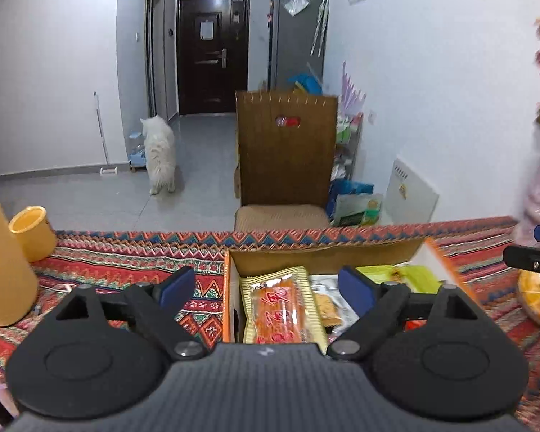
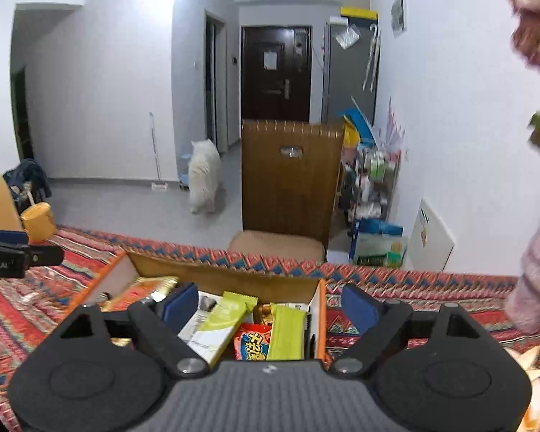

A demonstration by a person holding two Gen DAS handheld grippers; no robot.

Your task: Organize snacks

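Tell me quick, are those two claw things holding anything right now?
Left gripper: open, holding nothing, above the snack box.
Right gripper: open, holding nothing, above the same box.

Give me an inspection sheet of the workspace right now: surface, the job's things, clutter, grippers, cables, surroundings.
Surface: patterned tablecloth covering the table.
Job's things: open cardboard box holding an orange snack pack, green wrappers and a red snack bag.
Clutter: yellow cup, tall yellow container.
Grippers: left gripper open over the box, empty; right gripper open, empty.
Cables: nothing seen.
Surroundings: wooden chair, white dog, dark door.
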